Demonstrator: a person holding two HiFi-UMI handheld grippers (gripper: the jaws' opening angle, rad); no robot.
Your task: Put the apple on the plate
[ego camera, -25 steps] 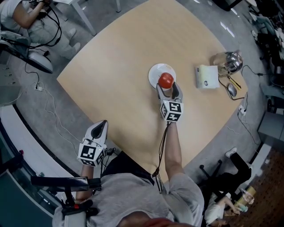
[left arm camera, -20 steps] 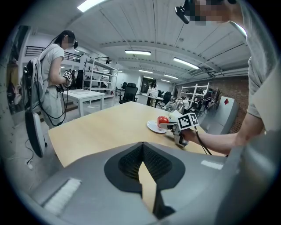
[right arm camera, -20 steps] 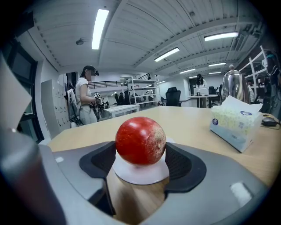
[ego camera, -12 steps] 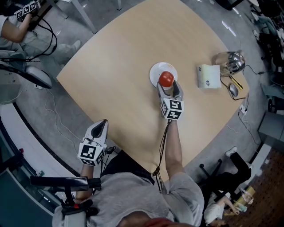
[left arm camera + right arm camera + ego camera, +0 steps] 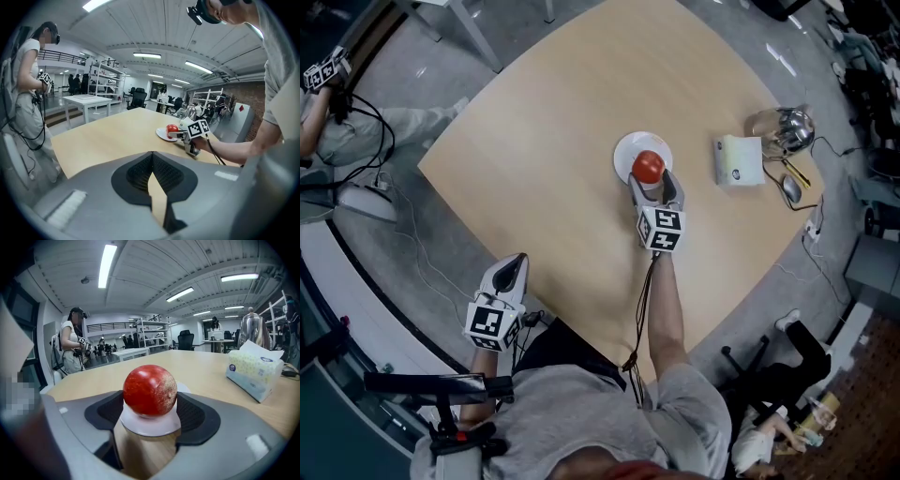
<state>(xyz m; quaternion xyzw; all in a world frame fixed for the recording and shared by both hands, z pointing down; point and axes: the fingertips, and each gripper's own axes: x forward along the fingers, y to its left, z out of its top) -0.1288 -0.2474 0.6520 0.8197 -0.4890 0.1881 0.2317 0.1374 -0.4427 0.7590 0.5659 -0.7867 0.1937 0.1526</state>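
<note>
One apple (image 5: 649, 167) sits on the one white plate (image 5: 624, 148) on the desk (image 5: 544, 141), gripped on both sides by the right tongs (image 5: 654, 184). The left tongs (image 5: 514, 265) (closed, holding nothing) are near the desk's edge.

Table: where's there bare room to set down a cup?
All bare wood left of the plate, out to the table's left and far edges. Crowded on the right: tissue box and kettle at that corner.

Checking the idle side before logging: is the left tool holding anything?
No, the left tool has its jaws together, with only the light wooden table showing through the narrow slit between them.
</note>
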